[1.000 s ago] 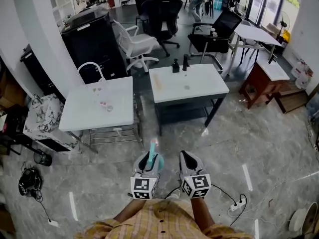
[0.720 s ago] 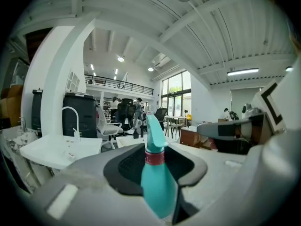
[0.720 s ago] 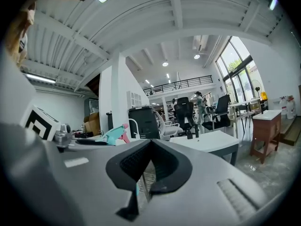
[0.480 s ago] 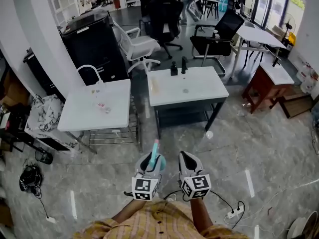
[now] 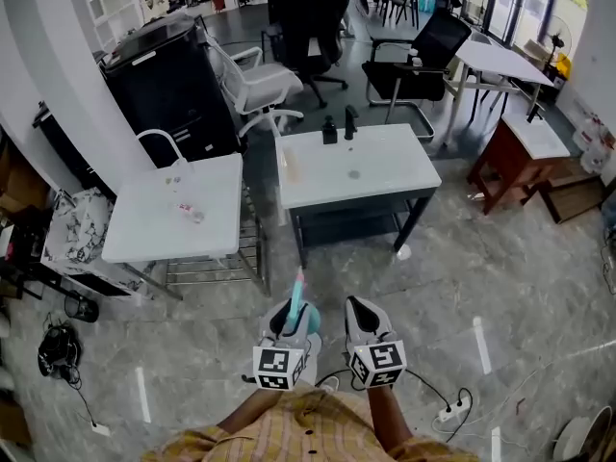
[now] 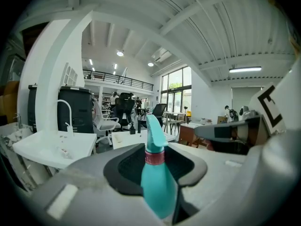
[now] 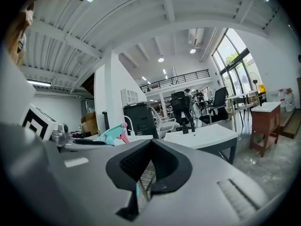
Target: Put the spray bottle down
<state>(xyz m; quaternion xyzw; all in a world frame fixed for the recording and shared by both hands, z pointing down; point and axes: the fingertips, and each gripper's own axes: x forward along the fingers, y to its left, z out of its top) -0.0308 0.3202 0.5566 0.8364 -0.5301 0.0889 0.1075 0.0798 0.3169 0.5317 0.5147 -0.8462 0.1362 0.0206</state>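
spray bottle [image 5: 298, 295], seemingly in left gripper [image 5: 289, 319]

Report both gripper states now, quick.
Left gripper: closed on the teal plastic spray bottle.
Right gripper: closed, nothing between its jaws.

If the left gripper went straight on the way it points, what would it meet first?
Likely the near edge of the middle white table; only floor lies before it. The left gripper aims near its left corner, so not certain.
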